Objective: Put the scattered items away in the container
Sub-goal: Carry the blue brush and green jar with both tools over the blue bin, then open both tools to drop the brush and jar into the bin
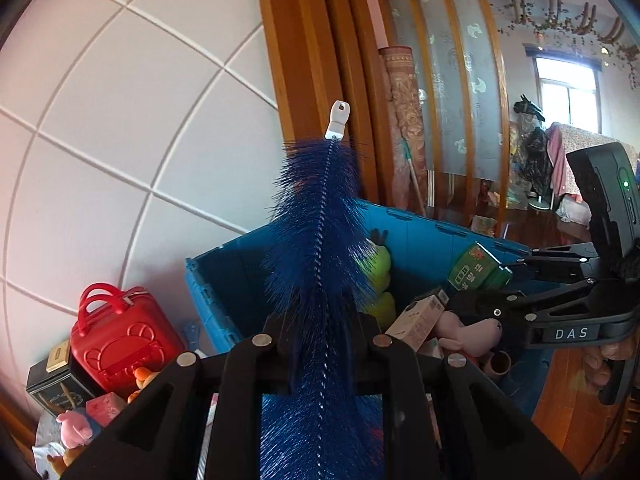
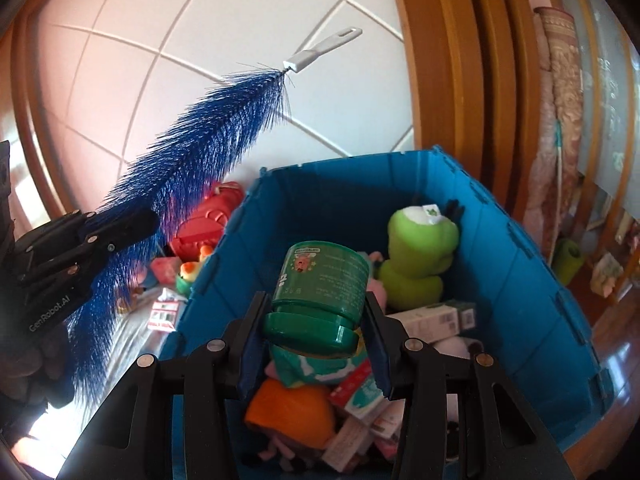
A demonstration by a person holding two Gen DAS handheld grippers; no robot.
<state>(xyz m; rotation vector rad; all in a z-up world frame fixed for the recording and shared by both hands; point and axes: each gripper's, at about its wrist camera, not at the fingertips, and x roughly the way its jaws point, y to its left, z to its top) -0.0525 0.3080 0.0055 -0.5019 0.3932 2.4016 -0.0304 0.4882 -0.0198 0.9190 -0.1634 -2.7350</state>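
Note:
My left gripper (image 1: pixel 322 340) is shut on a long blue bristle brush (image 1: pixel 320 248) with a white handle tip (image 1: pixel 338 122), held upright beside the blue crate (image 1: pixel 216 280). It also shows in the right wrist view (image 2: pixel 192 160), held by the left gripper (image 2: pixel 116 232) left of the crate. My right gripper (image 2: pixel 316 320) is shut on a green jar (image 2: pixel 320 284) and holds it over the blue crate (image 2: pixel 520 264). In the left wrist view the right gripper (image 1: pixel 500 280) and green jar (image 1: pixel 476 268) hang over the crate's right side.
The crate holds a green plush frog (image 2: pixel 420 252), small boxes (image 2: pixel 436 318), an orange item (image 2: pixel 292 408) and a pink plush (image 1: pixel 476 328). Left of the crate lie a red toy case (image 1: pixel 120 336), a dark box (image 1: pixel 52 380), a pink plush (image 1: pixel 74 426) and small toys. A white panelled wall stands behind.

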